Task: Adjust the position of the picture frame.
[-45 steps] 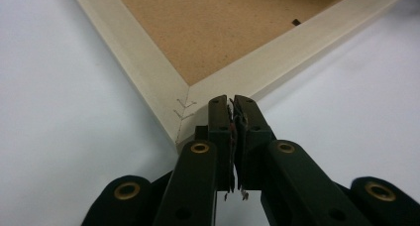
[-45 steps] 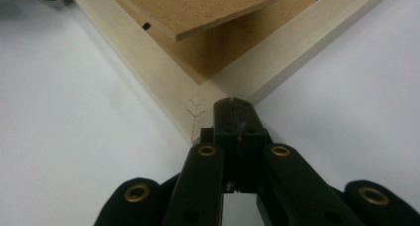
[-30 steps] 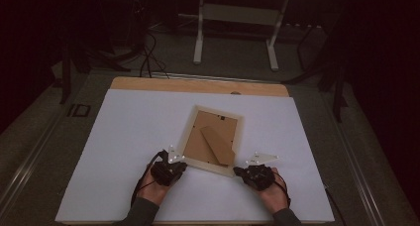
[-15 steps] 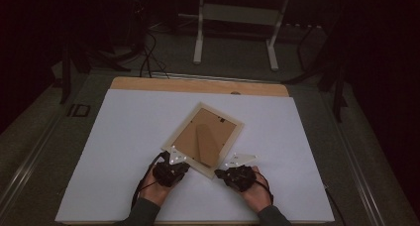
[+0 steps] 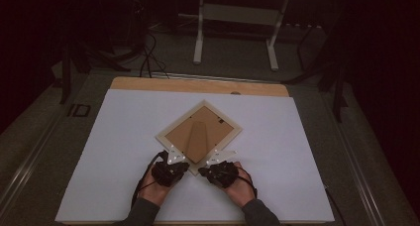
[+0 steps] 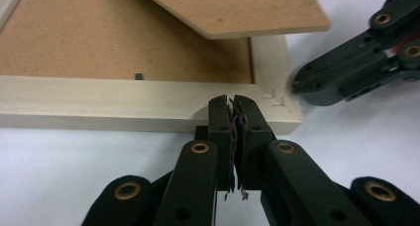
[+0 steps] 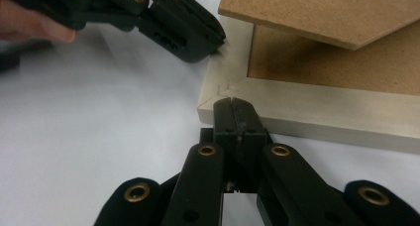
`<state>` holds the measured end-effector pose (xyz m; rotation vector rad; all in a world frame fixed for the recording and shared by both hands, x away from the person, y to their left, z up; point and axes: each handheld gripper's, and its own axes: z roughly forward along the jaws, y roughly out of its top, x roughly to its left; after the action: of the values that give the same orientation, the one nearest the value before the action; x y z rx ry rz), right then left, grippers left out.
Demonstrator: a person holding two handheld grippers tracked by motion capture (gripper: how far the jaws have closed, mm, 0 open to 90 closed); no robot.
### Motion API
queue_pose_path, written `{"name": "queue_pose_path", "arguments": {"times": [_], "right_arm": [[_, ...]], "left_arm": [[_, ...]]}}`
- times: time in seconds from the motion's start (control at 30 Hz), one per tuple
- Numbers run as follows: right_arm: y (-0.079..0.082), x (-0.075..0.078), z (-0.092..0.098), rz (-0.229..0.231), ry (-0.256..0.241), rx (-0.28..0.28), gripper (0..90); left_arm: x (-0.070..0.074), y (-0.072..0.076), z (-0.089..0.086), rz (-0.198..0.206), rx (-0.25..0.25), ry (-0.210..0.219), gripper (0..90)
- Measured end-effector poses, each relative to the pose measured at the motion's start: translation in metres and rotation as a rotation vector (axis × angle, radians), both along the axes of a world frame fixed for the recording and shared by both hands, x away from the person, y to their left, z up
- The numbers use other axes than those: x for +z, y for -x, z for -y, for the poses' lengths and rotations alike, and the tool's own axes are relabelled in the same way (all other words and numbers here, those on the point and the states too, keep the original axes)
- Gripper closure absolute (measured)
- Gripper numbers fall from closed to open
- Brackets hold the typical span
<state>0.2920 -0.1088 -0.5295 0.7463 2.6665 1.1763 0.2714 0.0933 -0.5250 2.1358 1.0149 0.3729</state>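
On the bench [image 5: 124,137], under a white sheet cover, a picture frame [image 5: 171,132] lies face down, turned so it sits as a diamond, one corner pointing at the person. Pale wood border; brown backing board [image 5: 218,127] inside it. Stand flap [image 5: 195,137] of the same brown board runs across the backing toward that near corner; in both gripper views its free end stands raised above the backing.

Left gripper [image 5: 173,159]: at the frame's near corner, on the left-hand border. Jaws pressed together, nothing between them. In the left gripper view the closed tips [image 6: 234,103] meet the outer edge of the frame [image 6: 99,102] just short of the corner mitre; touching or a hair apart, cannot tell. A small dark clip [image 6: 139,77] sits at the inner edge of the border, left of the tips.

Right gripper [image 5: 213,162]: same near corner, on the right-hand border, just beside the left one. Jaws likewise pressed together, holding nothing. In the right gripper view the tips [image 7: 233,103] sit against the frame's edge [image 7: 346,119] right below the mitre joint.

Each gripper view catches the other gripper across the corner: right one [image 6: 356,70] beside the frame's end, left one [image 7: 183,30] with its tip at the border.

Both hands low, at the bench's near edge relative to the frame. Left hand [image 5: 157,189], right hand [image 5: 238,190], grey sleeves below.
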Motion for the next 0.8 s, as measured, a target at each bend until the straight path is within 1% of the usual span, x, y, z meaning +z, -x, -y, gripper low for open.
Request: {"name": "queue_pose_path", "arguments": {"times": [0.07,0.1,0.13,0.17,0.23,0.33,0.37,0.43,0.5,0.53,0.57,0.6,0.63,0.73,0.8], "right_arm": [[-0.001,0.000,-0.002,0.003,0.005,0.010,90.0],[-0.002,0.001,-0.001,0.011,0.011,0.011,90.0],[-0.004,0.002,0.000,0.016,0.016,0.004,90.0],[-0.007,0.004,0.002,0.017,0.010,-0.007,90.0],[-0.014,0.008,0.010,0.023,-0.001,-0.041,90.0],[-0.028,0.015,0.022,0.041,-0.010,-0.097,90.0],[-0.032,0.017,0.026,0.046,-0.011,-0.117,90.0],[-0.041,0.020,0.031,0.058,-0.012,-0.150,90.0],[-0.053,0.023,0.039,0.065,-0.008,-0.190,90.0],[-0.053,0.023,0.039,0.065,-0.008,-0.190,90.0],[-0.066,0.024,0.046,0.058,-0.016,-0.235,90.0],[-0.071,0.024,0.050,0.058,-0.016,-0.255,90.0],[-0.071,0.024,0.050,0.058,-0.016,-0.255,90.0],[-0.087,0.023,0.057,0.042,-0.015,-0.315,90.0],[-0.097,0.021,0.061,0.033,-0.009,-0.348,90.0]], "left_arm": [[0.000,0.000,0.000,0.002,-0.002,-0.003,87.2],[0.000,0.000,0.000,0.004,-0.004,-0.004,87.3],[0.000,0.001,0.001,0.006,-0.004,0.002,87.2],[0.000,0.001,0.002,0.010,-0.004,0.006,87.3],[0.001,0.002,0.003,0.018,-0.012,0.016,87.7],[0.002,0.003,0.006,0.029,-0.032,0.015,88.3],[0.002,0.004,0.007,0.033,-0.036,0.021,88.3],[0.002,0.004,0.010,0.031,-0.048,0.028,88.3],[0.002,0.005,0.013,0.029,-0.064,0.028,88.3],[0.002,0.005,0.013,0.029,-0.064,0.028,88.3],[0.002,0.007,0.017,0.031,-0.088,0.032,88.2],[0.002,0.007,0.017,0.031,-0.088,0.032,88.2],[0.002,0.007,0.019,0.032,-0.098,0.031,88.2],[0.001,0.009,0.025,0.034,-0.119,0.031,88.0],[0.000,0.010,0.028,0.027,-0.131,0.030,88.0]]}}
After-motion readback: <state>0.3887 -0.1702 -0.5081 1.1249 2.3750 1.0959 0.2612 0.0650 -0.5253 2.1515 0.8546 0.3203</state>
